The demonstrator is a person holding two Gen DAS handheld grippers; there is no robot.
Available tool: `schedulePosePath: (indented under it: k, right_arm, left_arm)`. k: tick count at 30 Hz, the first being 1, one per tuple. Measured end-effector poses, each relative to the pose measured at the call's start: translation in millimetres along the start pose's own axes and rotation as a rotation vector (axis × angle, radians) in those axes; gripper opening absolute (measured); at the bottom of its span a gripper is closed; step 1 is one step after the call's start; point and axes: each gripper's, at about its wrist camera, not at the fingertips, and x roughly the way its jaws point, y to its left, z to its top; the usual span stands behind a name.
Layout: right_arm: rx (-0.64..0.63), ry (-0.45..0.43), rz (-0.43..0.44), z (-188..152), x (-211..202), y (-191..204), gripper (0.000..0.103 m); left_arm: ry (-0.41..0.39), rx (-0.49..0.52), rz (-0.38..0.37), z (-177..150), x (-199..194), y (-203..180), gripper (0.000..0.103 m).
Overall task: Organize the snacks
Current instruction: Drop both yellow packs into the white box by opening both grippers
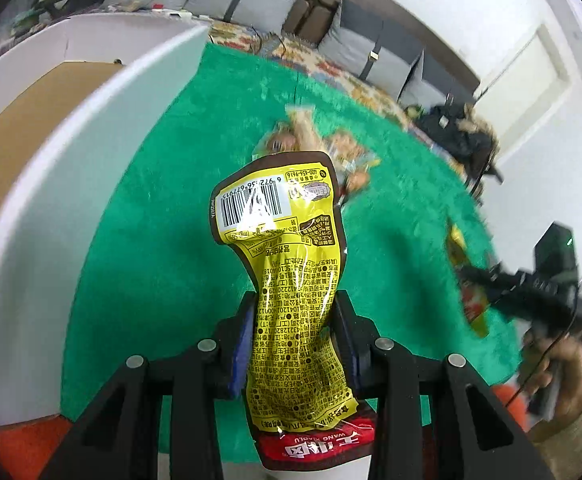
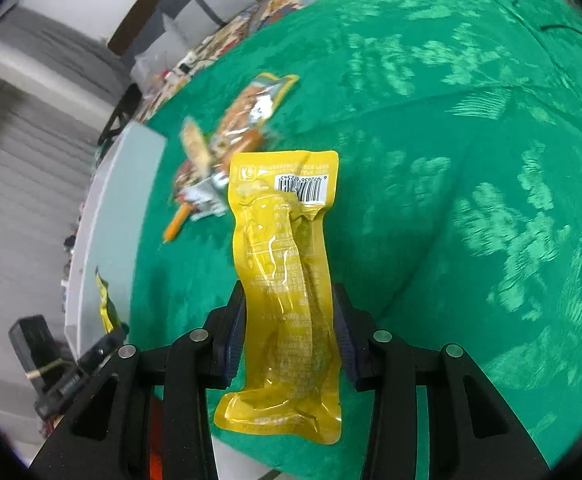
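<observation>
Left gripper (image 1: 295, 344): clamped on brown-edged yellow packet (image 1: 287, 264), long axis running forward along the fingers.
Right gripper (image 2: 287, 336): clamped on plain yellow packet (image 2: 287, 264), same orientation.
White box (image 1: 91, 152): immediately left of left gripper; nearer arm.
Loose snacks (image 1: 315, 144): ahead on green cloth (image 1: 171, 200).

Left tool (image 1: 294, 344): fingers closed on a yellow snack packet (image 1: 287, 280), gripped at mid-length; packet stands up and away from the camera.
Right tool (image 2: 289, 336): fingers closed on a plain yellow packet (image 2: 287, 280), gripped at mid-length.
Right tool, left wrist view: far right, blurred, held in the person's right hand (image 1: 559, 372).
</observation>
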Motion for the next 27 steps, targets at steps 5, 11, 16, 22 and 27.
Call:
schedulePosePath:
  k: [5, 11, 16, 22, 27]
  right_arm:
    - [-0.056, -0.017, 0.11, 14, 9, 73, 0.042]
    - [-0.161, -0.014, 0.319, 25, 33, 209, 0.043]
    - [-0.234, 0.041, 0.423, 15, 73, 308, 0.044]
    - [-0.276, 0.113, 0.416, -7, 152, 373, 0.055]
    - [-0.28, 0.114, 0.313, -17, 180, 341, 0.068]
  left_arm:
    - [-0.112, -0.077, -0.034, 35, -60, 22, 0.037]
    - [-0.242, -0.138, 0.105, 78, -132, 88, 0.037]
    - [-0.219, -0.17, 0.265, 94, -144, 149, 0.037]
    - [-0.123, -0.126, 0.462, 82, -118, 183, 0.058]
    - [-0.134, -0.155, 0.496, 48, -118, 198, 0.078]
